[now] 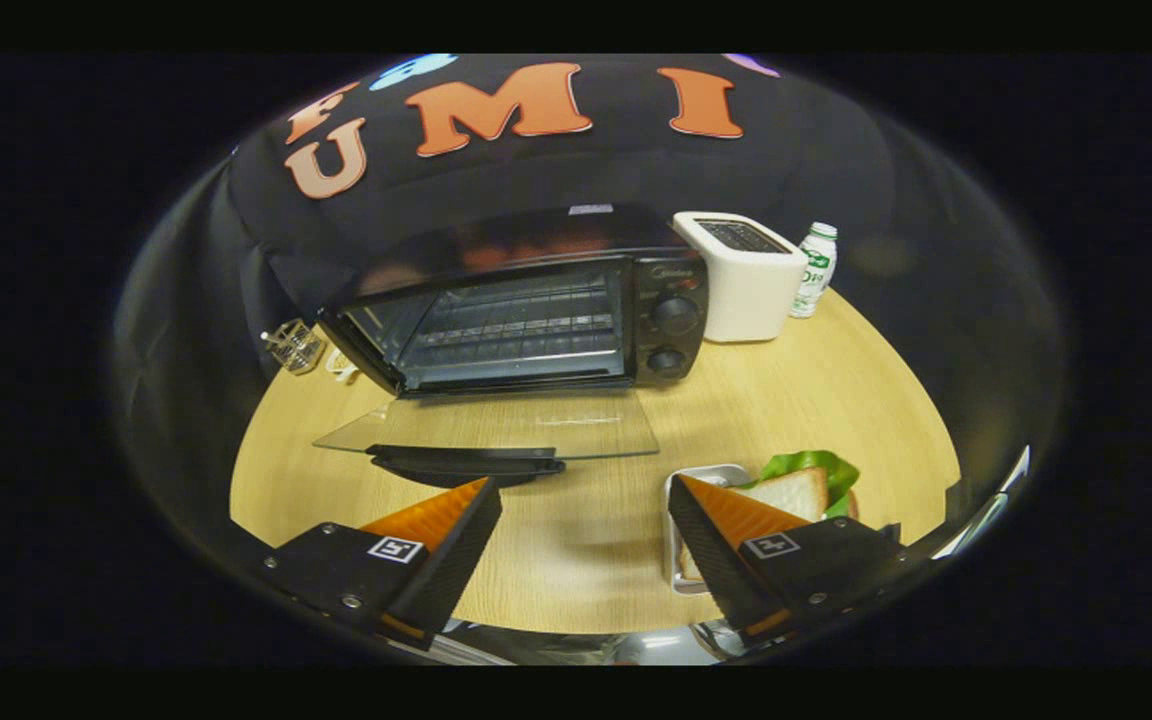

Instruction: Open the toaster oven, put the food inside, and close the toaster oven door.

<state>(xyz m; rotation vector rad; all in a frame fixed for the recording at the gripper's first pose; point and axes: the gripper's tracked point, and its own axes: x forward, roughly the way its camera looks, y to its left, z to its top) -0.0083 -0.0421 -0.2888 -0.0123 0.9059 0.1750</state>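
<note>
Okay, I'm hovering the gripper (584, 500) released, fingers apart, before one toaster oven (526, 300), door (496, 425) down; one sandwich (801, 490), one tray (681, 520).

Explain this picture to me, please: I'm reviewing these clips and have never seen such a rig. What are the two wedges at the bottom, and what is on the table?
The camera rides on a hand-held gripper and looks forward along its two fingers; those are the wedges. They stand apart, open, holding nothing.

Beyond them, on the wooden table, sits a toaster oven with its glass door folded down flat, so opening is done. Behind the right-hand finger lies a tray with a sandwich, bread and green lettuce; that is the food, not yet inside. Beside the oven stand a white toaster and a small bottle; on its other side, a small clear object I cannot identify.
</note>
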